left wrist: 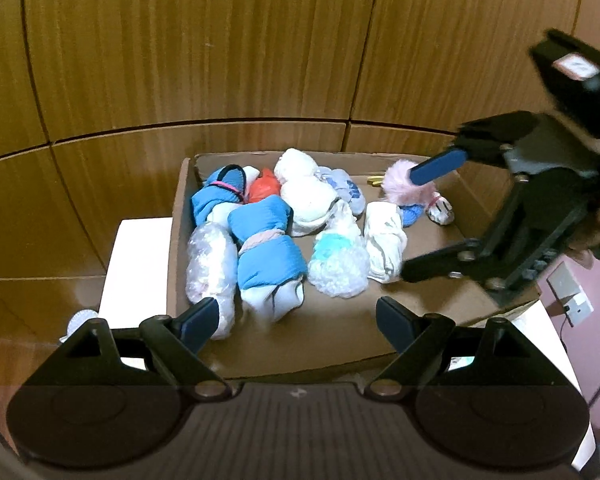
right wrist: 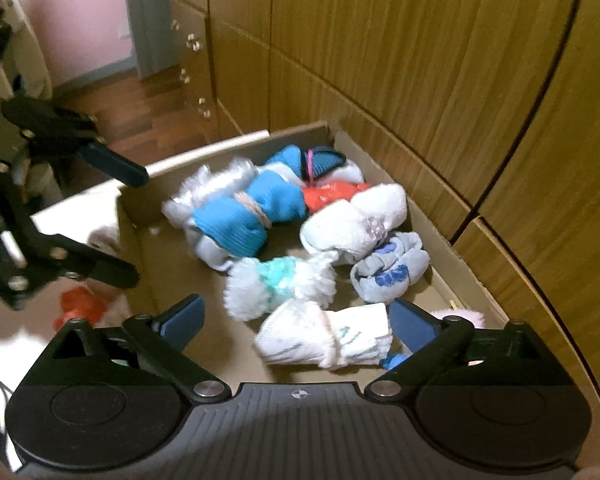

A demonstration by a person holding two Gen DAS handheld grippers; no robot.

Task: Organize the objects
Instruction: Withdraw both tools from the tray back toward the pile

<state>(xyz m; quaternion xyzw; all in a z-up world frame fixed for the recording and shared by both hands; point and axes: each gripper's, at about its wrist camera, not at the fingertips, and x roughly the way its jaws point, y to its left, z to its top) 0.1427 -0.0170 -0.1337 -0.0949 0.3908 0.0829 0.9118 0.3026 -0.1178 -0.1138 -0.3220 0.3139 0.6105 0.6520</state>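
A cardboard box [left wrist: 178, 240] holds several rolled sock bundles. Among them are a blue bundle tied with a band [left wrist: 266, 248], a white roll [left wrist: 384, 236], a teal-and-white fluffy one [left wrist: 338, 260] and a pink fluffy one [left wrist: 404, 188]. My left gripper [left wrist: 296, 312] hangs open over the box's near end, its pads touching nothing. My right gripper [right wrist: 296, 312] is open above the white roll [right wrist: 328, 336], which lies between the fingers without being pressed. Each gripper also shows in the other's view: the right gripper [left wrist: 428, 216] and the left gripper [right wrist: 128, 224], both wide apart.
Wooden cabinet panels [left wrist: 220, 60] rise right behind the box. The box rests on a white surface [left wrist: 140, 264]. An orange-red bundle [right wrist: 80, 306] lies outside the box by its left wall. A wall socket [left wrist: 572, 292] with a cable is at the right.
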